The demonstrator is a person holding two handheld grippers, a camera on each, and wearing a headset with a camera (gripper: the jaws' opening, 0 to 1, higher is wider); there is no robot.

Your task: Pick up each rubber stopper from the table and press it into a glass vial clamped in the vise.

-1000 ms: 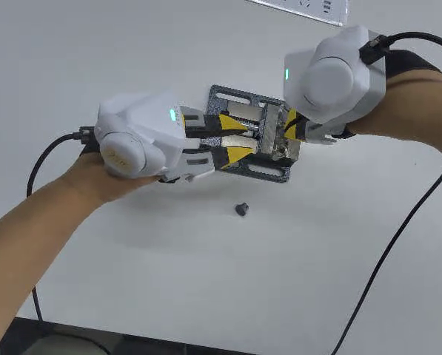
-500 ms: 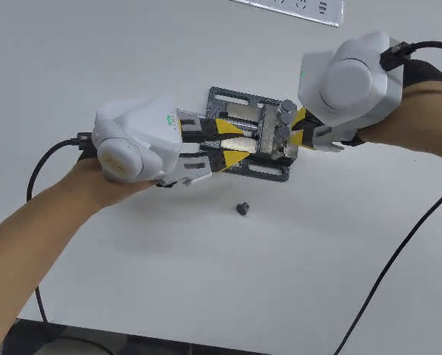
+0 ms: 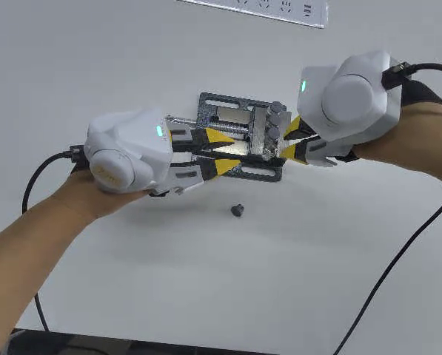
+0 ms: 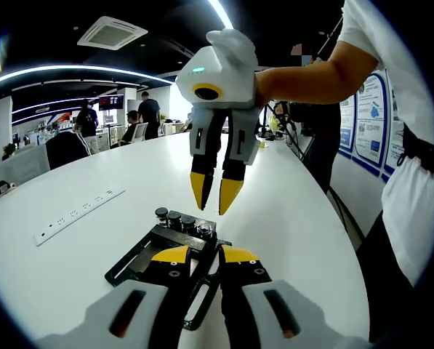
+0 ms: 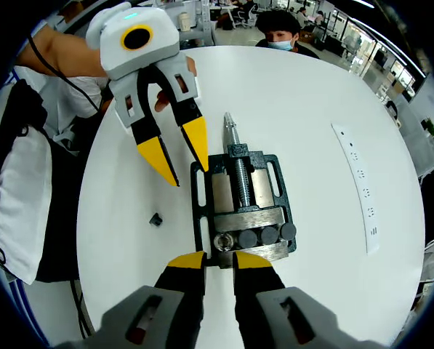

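Left claw (image 3: 233, 148) and right claw (image 3: 283, 143) both open, empty. Stopper (image 3: 238, 210) near left claw: probably light, squishy; pinch its sides.

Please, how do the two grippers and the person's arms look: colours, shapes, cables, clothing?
Both the left gripper and the right gripper have rounded white bodies, a small green light and black jaws with yellow tips. A black cable leaves the back of each. The forearms are bare; the person wears a white short-sleeved shirt.
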